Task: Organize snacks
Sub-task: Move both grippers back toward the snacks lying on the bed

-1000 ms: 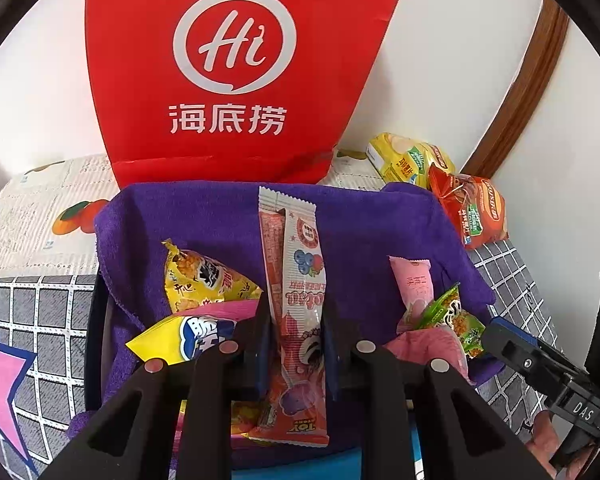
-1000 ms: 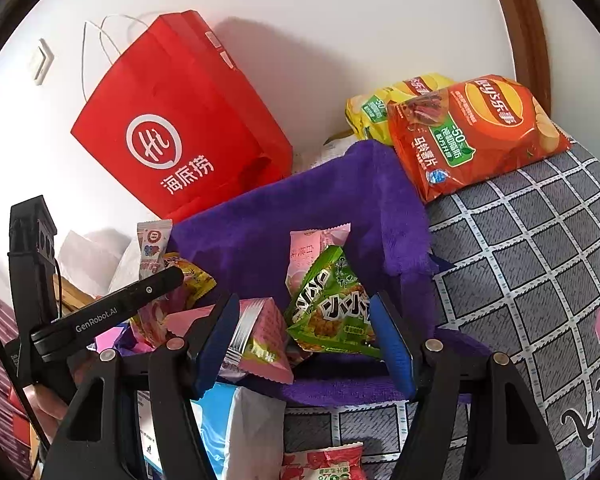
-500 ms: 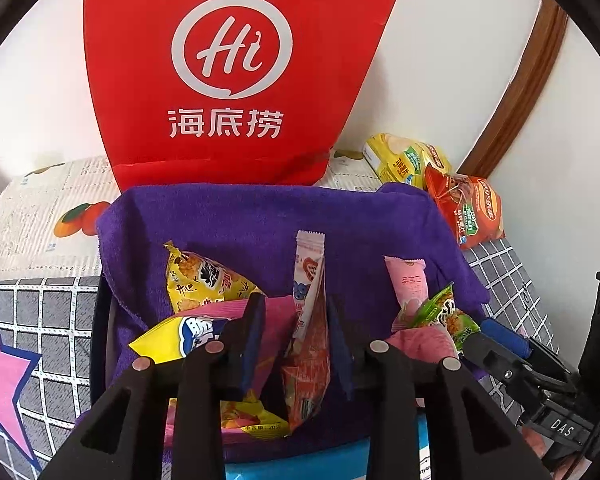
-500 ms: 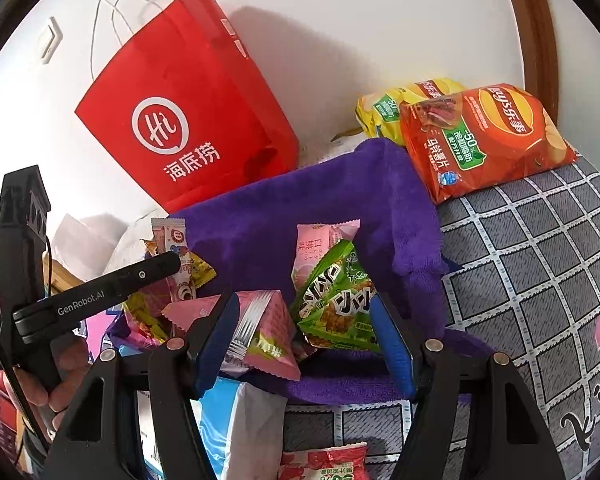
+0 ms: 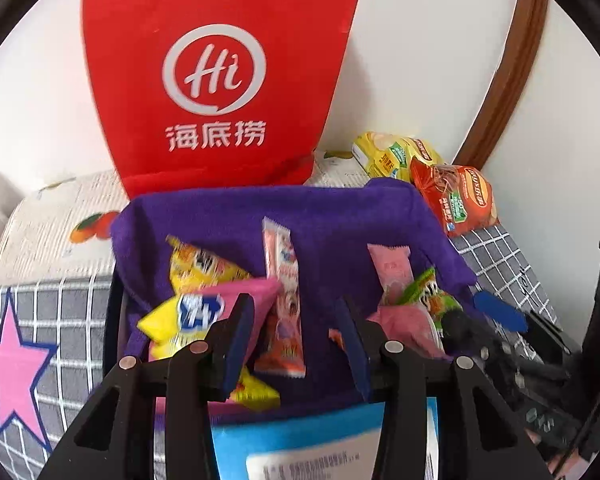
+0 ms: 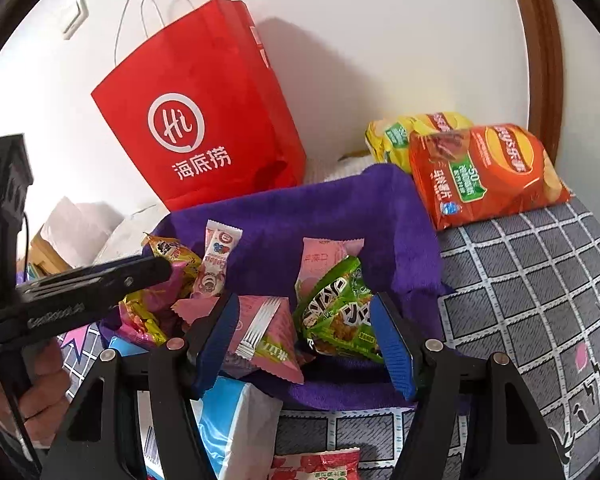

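Snacks lay in the purple bin (image 5: 340, 216). Left gripper (image 5: 296, 320) was opening, its pads clear of the pink stick pack (image 5: 284, 300) leaning between them; right gripper (image 6: 304, 340) hung open above the green packet (image 6: 336, 312).

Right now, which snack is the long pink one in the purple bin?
Start at the red paper bag; the purple bin sits in front. Against its back wall leans a long pink stick packet, the only tall narrow wrapper between the yellow bags and the short pink pouch.
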The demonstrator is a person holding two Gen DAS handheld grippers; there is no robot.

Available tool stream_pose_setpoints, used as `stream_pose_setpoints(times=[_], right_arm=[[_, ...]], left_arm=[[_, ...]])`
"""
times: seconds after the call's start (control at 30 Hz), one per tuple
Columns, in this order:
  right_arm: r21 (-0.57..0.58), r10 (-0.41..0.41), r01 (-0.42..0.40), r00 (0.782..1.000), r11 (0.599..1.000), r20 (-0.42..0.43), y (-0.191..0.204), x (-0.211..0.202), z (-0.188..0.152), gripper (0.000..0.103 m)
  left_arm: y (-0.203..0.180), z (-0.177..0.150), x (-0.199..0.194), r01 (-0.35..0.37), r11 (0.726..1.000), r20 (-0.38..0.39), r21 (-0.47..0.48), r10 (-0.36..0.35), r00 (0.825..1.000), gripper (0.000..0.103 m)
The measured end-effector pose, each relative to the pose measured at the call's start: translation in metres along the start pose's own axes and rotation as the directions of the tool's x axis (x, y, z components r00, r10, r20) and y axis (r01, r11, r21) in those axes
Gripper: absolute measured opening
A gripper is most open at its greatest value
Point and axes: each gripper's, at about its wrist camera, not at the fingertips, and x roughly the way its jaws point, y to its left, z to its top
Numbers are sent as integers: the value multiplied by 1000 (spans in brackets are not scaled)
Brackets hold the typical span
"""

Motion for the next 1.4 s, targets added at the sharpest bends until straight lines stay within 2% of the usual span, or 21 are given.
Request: stream_pose_setpoints(times=[0.2, 0.4, 0.5, 0.63, 0.73, 0.9, 1.13, 1.27, 1.4], right_arm=[[19, 22, -22, 999, 1000, 30, -6, -6, -1, 67], [51, 56, -57, 998, 997, 31, -11, -8, -9, 67], [25, 27, -28, 998, 999, 51, -8, -22, -20, 67], [30, 28, -29, 998, 999, 51, -13, -47, -38, 67], [20, -17, 16, 999, 1000, 28, -14, -69, -52, 67], [-92, -94, 90, 995, 992, -39, 3, -79, -75, 67], [-282, -212, 165, 966, 945, -146, 24, -45, -107, 67], [-312, -219, 164, 964, 936, -150, 26, -35, -104, 68], [-338, -224, 147, 953, 930, -204, 31, -24, -97, 71]], left_arm=[[21, -25, -35, -8, 999, 20, -41, 9, 1000, 41], [36, -58, -62, -49, 998, 8, -30, 49, 999, 41], [43, -75, -71, -68, 998, 5, -16, 68, 998, 41], [59, -96, -80, -52, 998, -14, -31, 52, 999, 41], [68, -109, -85, -54, 998, -16, -43, 53, 998, 41], [75, -126, -91, -8, 997, -20, -74, 6, 1000, 41], [82, -151, -110, 17, 998, -10, -59, -18, 1000, 41], [86, -159, -116, 34, 998, -16, -59, -35, 999, 41], [79, -164, -120, 53, 998, -7, -40, -54, 999, 41]])
